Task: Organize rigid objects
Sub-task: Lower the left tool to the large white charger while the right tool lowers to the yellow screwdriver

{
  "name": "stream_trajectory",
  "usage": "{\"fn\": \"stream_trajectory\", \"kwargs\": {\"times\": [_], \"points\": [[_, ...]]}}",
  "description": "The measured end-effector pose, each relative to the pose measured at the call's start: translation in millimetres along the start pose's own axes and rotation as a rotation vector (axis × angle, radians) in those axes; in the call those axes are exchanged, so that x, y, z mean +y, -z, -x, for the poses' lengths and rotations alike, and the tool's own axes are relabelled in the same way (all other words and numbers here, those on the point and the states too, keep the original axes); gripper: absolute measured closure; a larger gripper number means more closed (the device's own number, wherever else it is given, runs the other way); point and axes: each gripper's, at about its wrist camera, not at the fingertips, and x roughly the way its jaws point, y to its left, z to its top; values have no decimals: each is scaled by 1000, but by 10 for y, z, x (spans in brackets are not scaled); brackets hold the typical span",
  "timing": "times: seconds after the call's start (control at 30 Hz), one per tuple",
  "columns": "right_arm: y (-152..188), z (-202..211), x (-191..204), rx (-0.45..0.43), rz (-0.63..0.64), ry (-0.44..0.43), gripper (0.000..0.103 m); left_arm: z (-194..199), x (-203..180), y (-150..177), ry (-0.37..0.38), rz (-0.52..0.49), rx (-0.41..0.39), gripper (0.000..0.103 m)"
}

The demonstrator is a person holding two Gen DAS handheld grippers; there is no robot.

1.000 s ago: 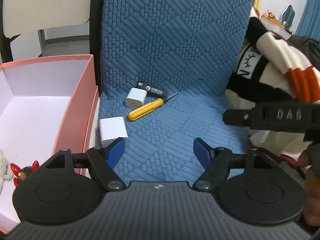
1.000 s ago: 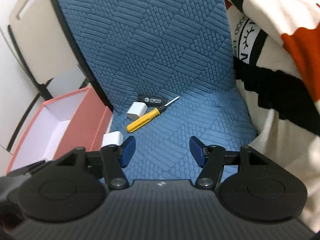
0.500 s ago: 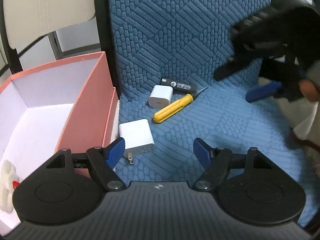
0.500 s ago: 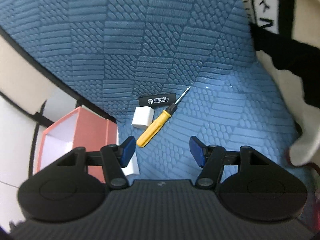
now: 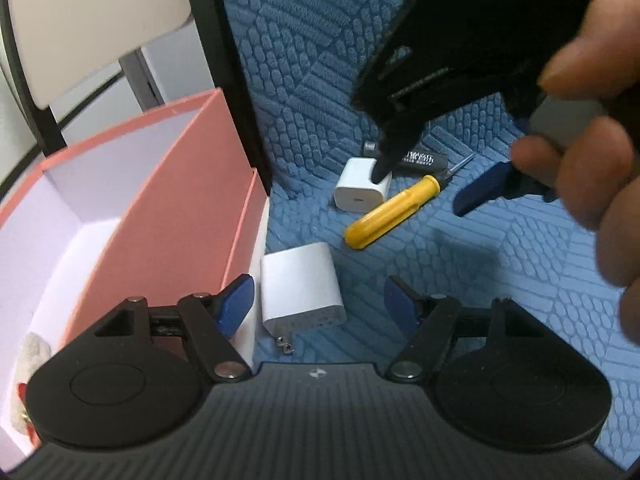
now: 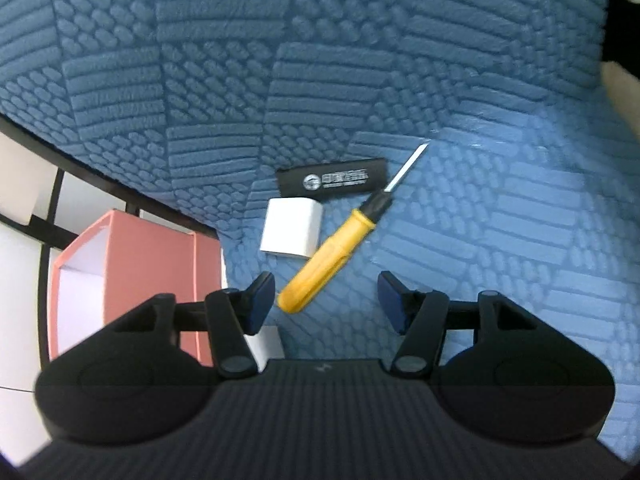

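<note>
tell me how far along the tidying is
Barely started. The pink cardboard box holds only a small plush toy. Both tools are open and empty: the left tool hovers around the large white charger block, the right tool near the yellow-handled screwdriver; both jaws have just been closing a little. Also left on the blue cushion: small white charger cube, black flat stick.

Blue quilted seat (image 6: 480, 220): screwdriver (image 6: 328, 256), two white chargers (image 5: 300, 292), black stick (image 6: 334, 180)
</note>
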Motion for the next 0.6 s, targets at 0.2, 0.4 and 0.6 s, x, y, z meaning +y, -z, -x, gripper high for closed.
{"fn": "stream_trajectory", "kwargs": {"times": [0.2,0.4,0.6], "points": [[-43,-160,134,14,52,39,49,-109,58,-1,8,71,47,31],[-89,-305,118,36,44,61,52,-155,22,7,-29,93,45,30],[-157,-374,192,42,75,80,54,-248,-16,-18,-52,92,62,29]]}}
